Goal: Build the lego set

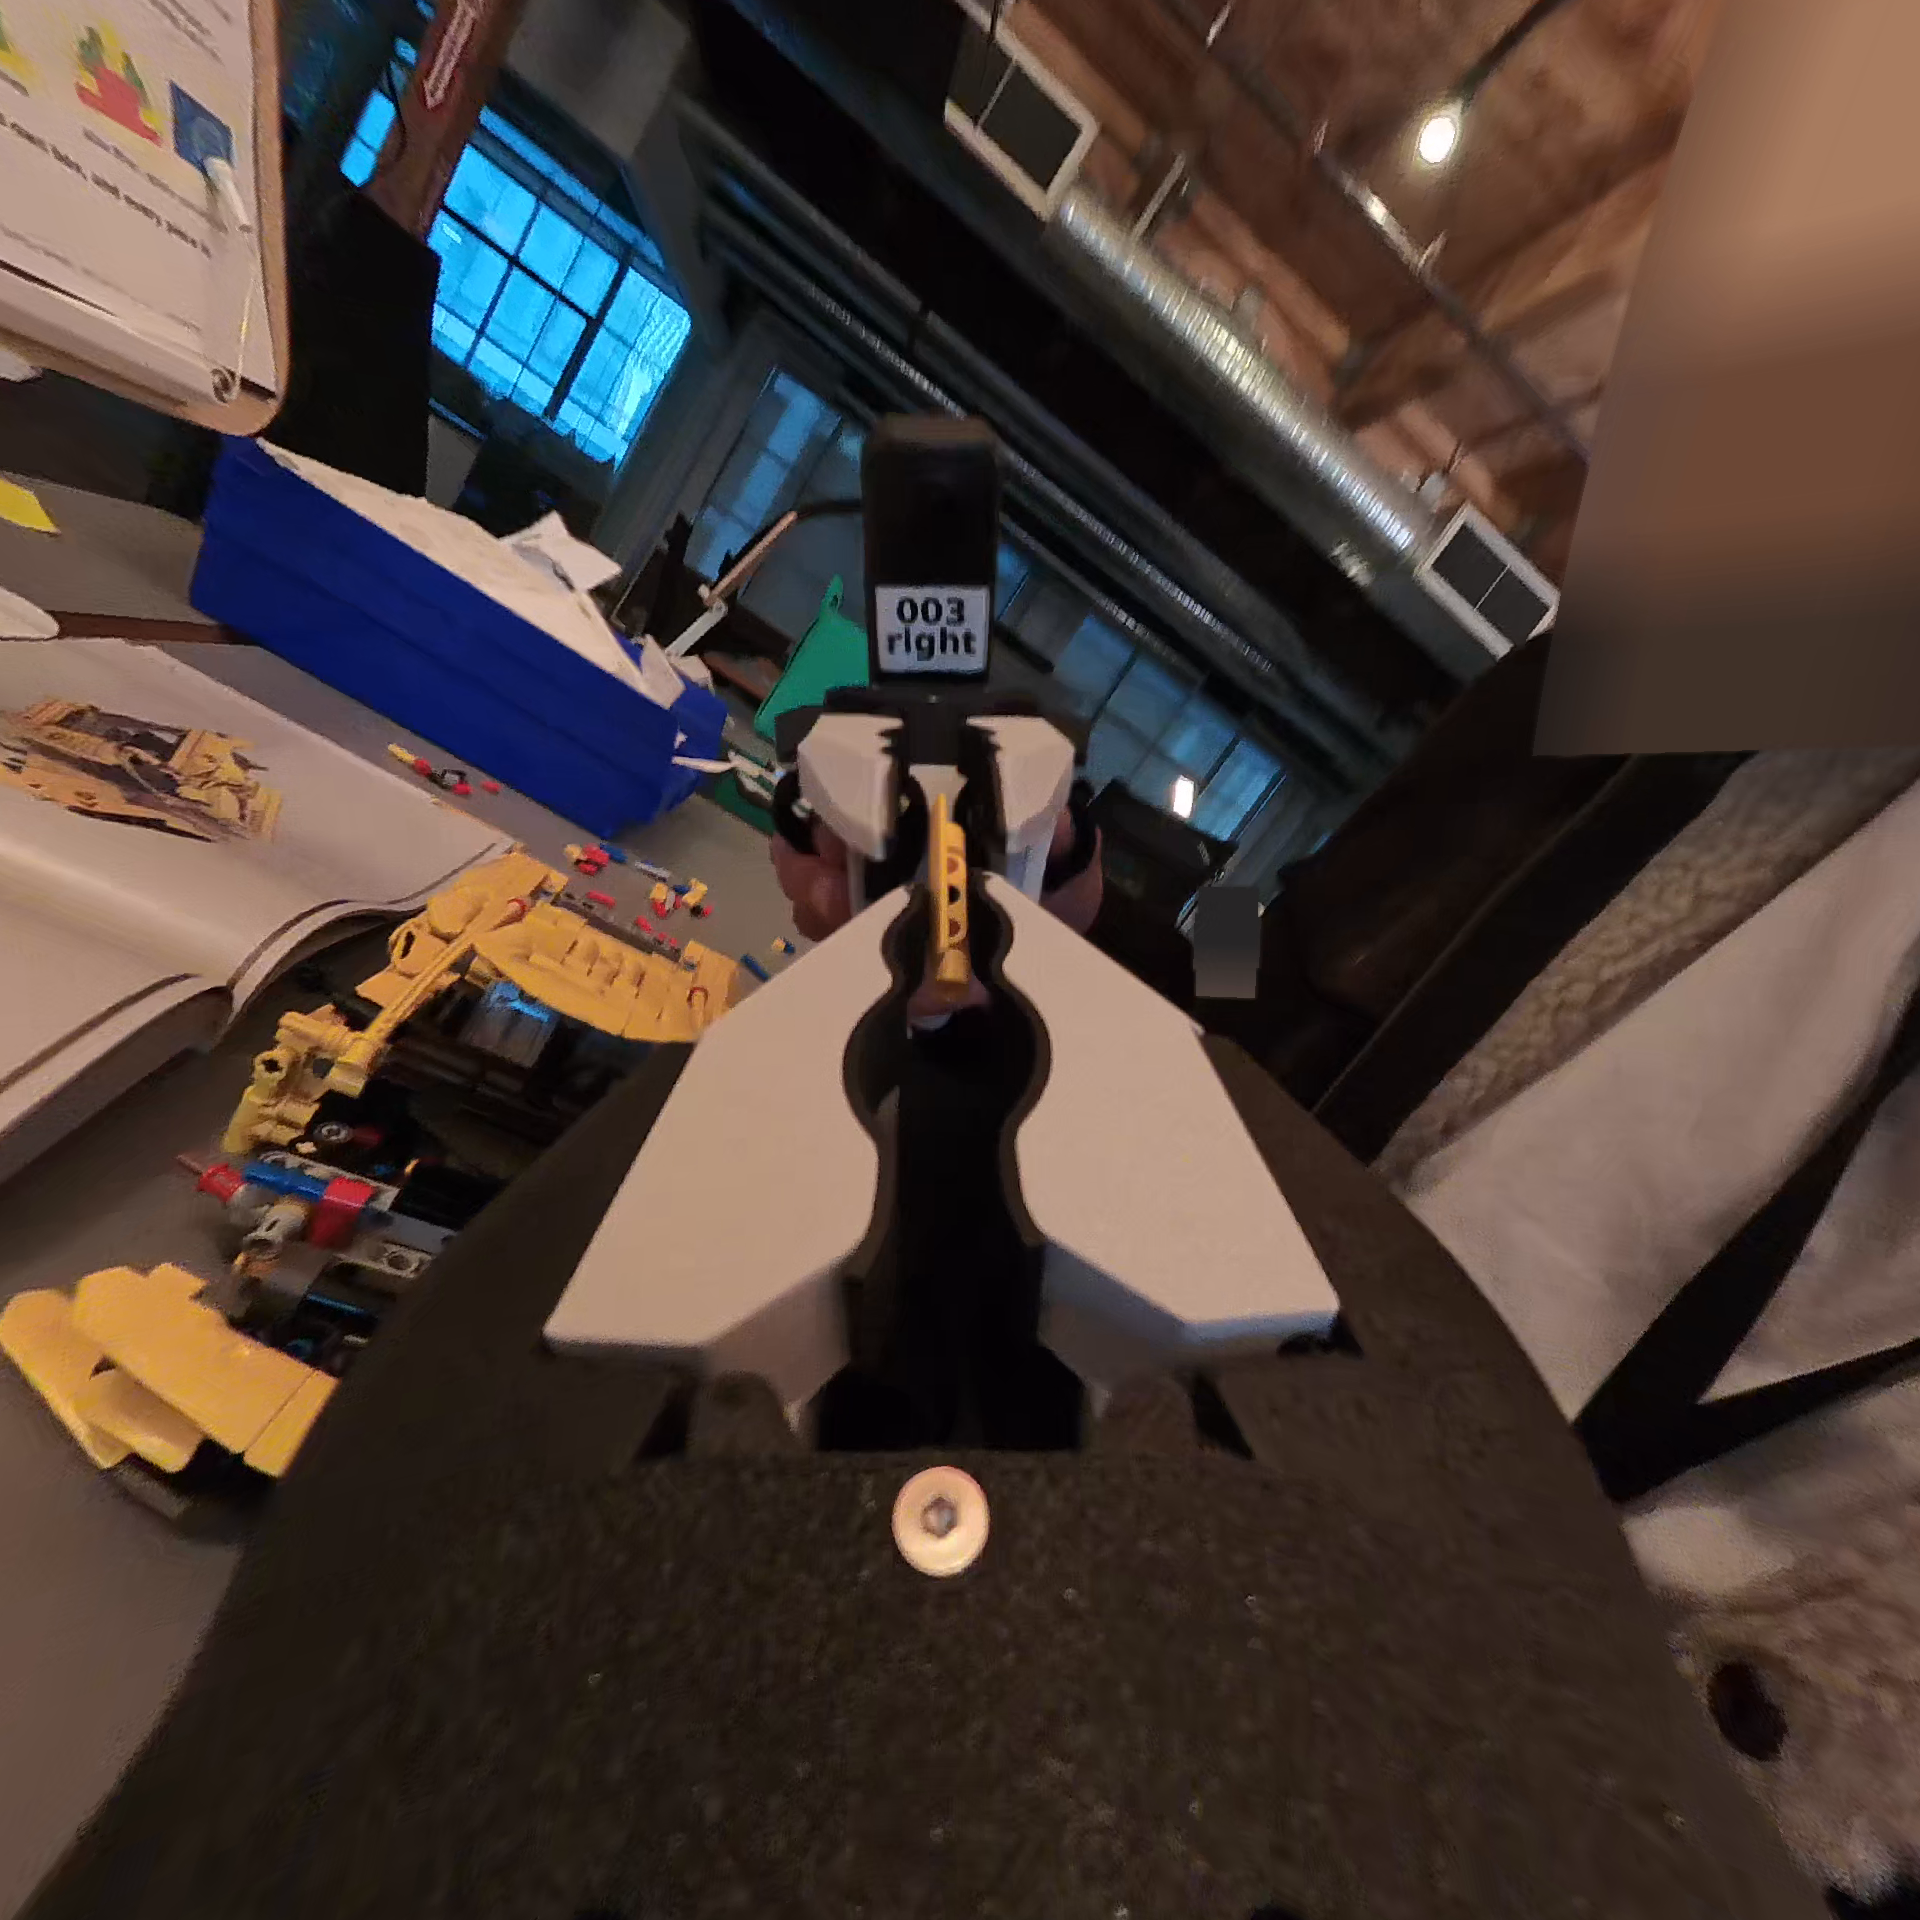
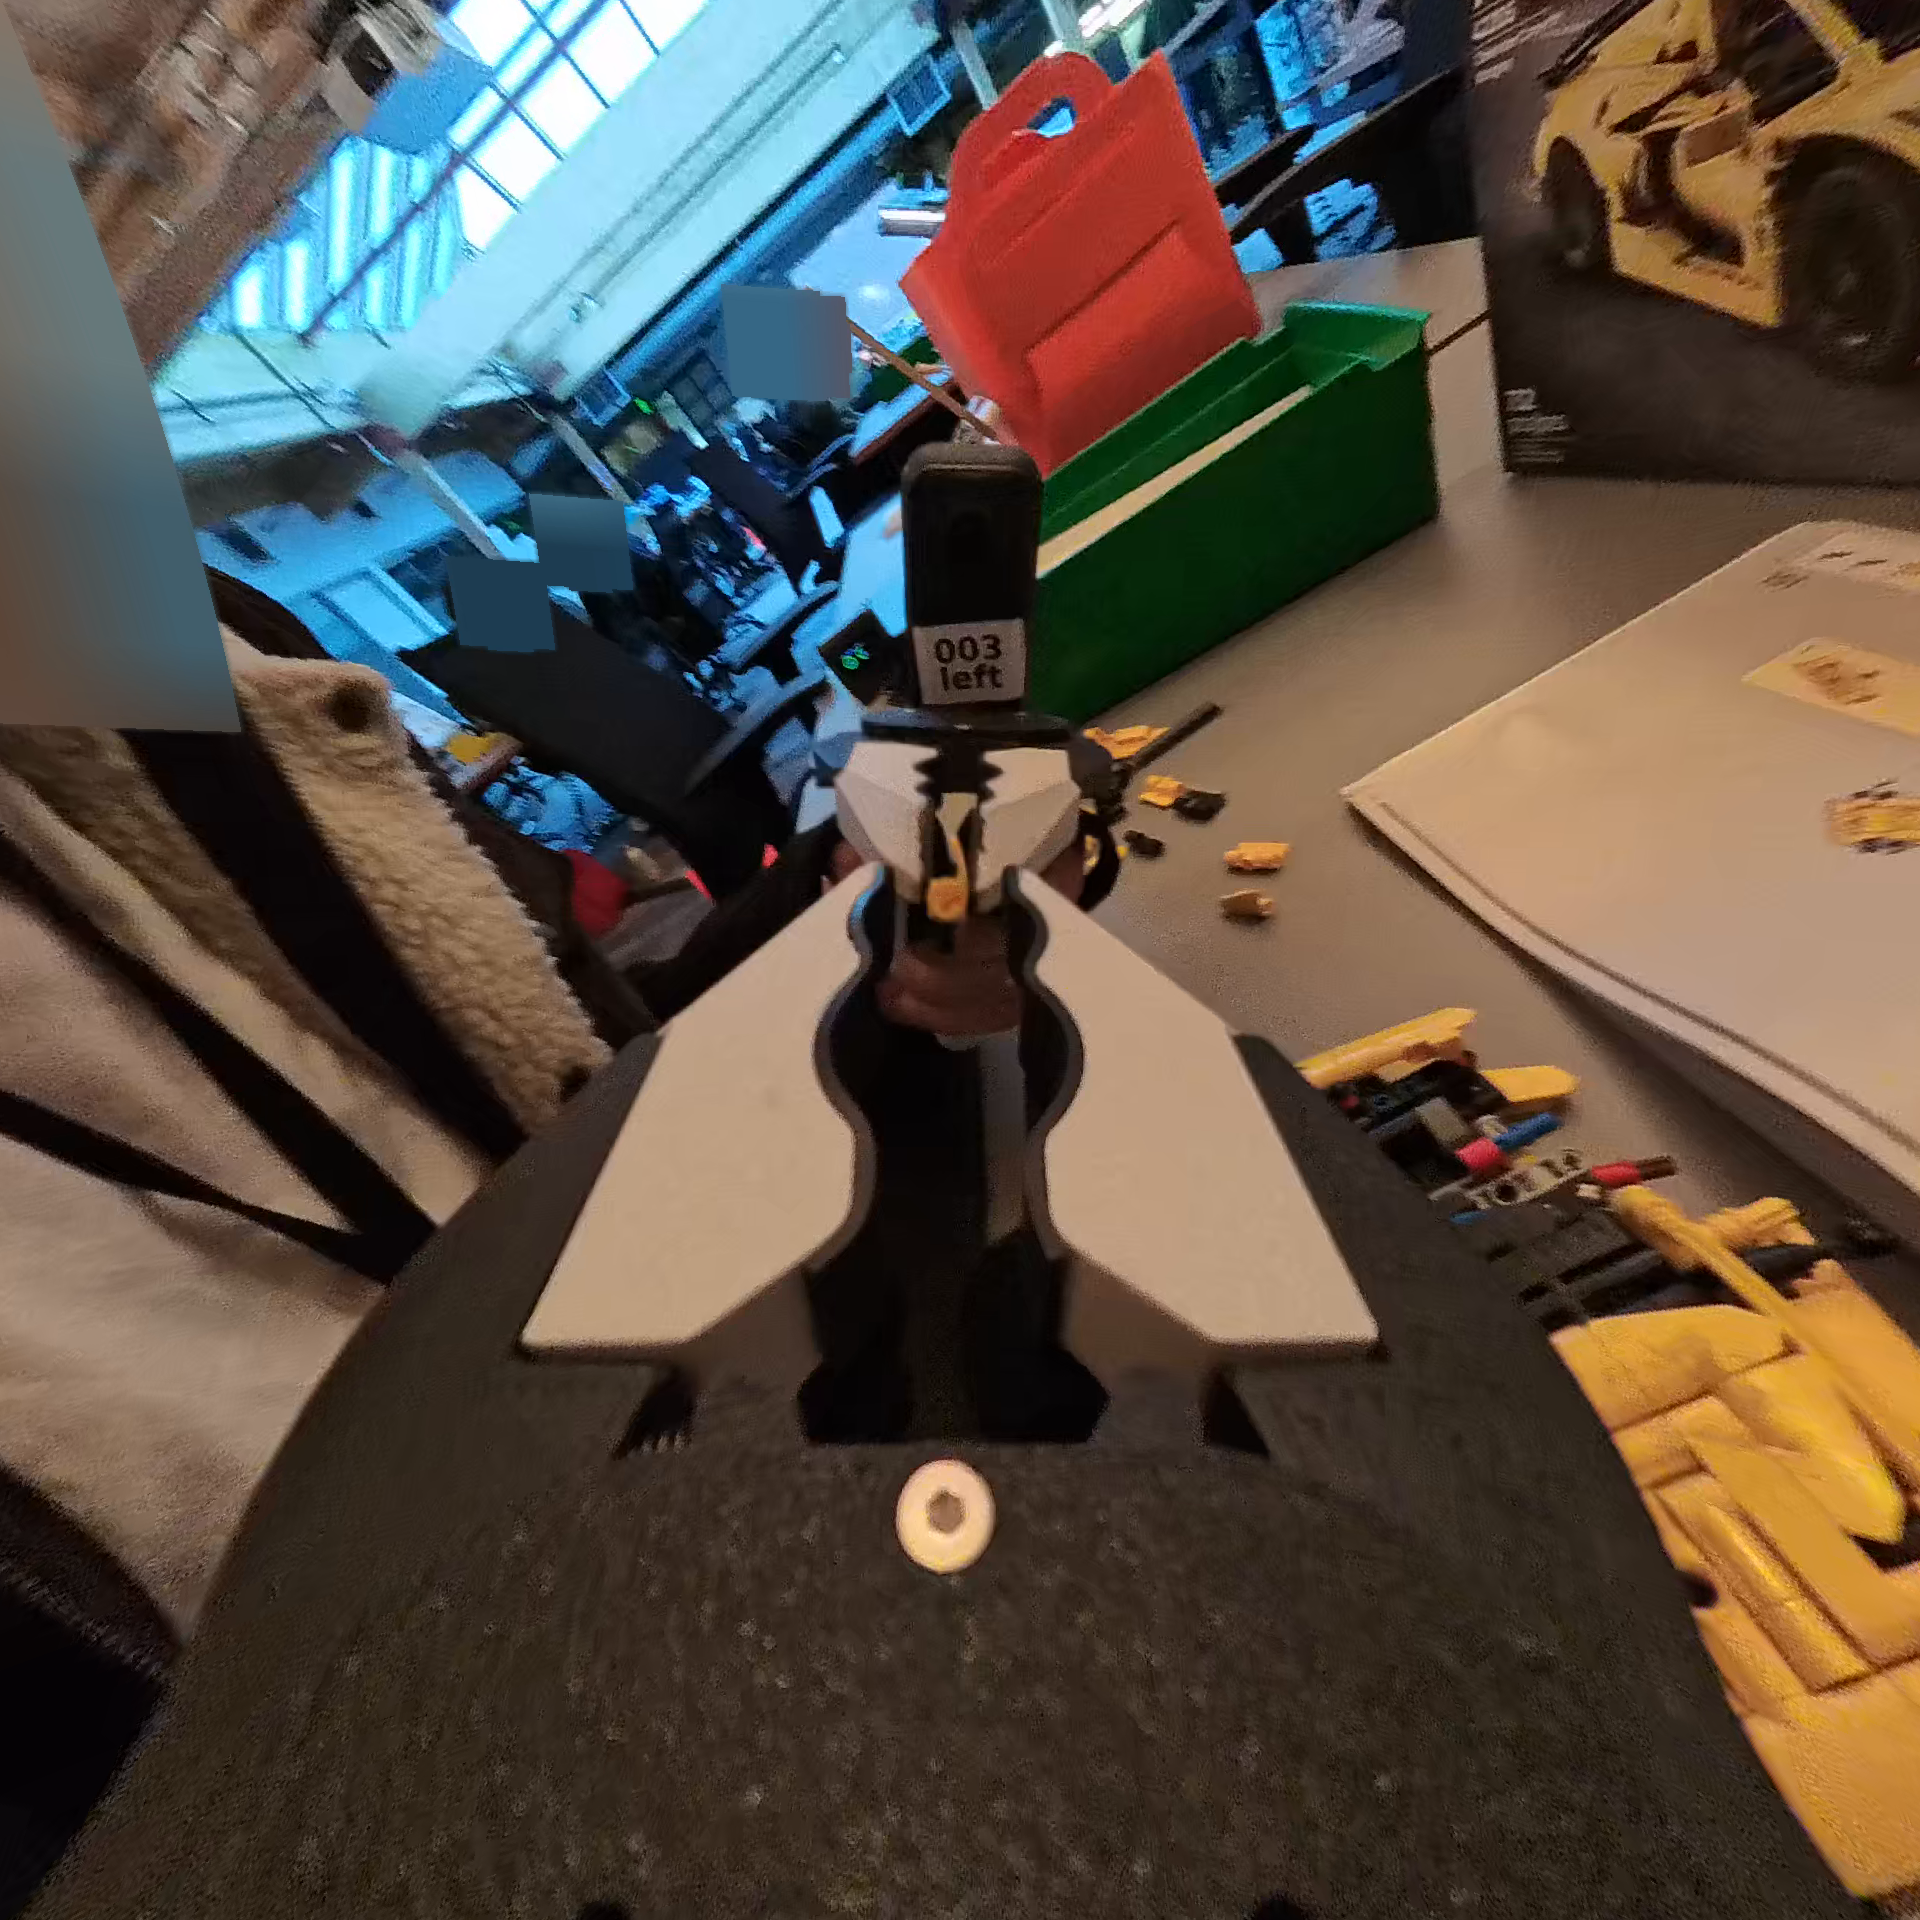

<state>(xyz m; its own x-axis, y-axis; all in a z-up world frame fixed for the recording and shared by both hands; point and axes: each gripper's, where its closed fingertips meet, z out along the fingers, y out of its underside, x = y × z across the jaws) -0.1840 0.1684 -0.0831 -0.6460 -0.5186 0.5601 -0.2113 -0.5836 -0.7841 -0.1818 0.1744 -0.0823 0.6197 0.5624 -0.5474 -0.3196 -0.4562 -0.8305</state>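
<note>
At the centre of the left wrist view, a yellow beam [image 1: 948, 914] with holes hangs above the desk [image 1: 62, 1579], pinched between the two tongs facing tip to tip. The right tongs [image 1: 940, 821] look clamped on its far end, the left tongs [image 1: 945, 935] closed on its near end. Lower left lies the half-built yellow car [image 1: 499, 997], beside an open instruction book [image 1: 156, 831]. The step in hand seems a handover or seating; next, one side must let go.
</note>
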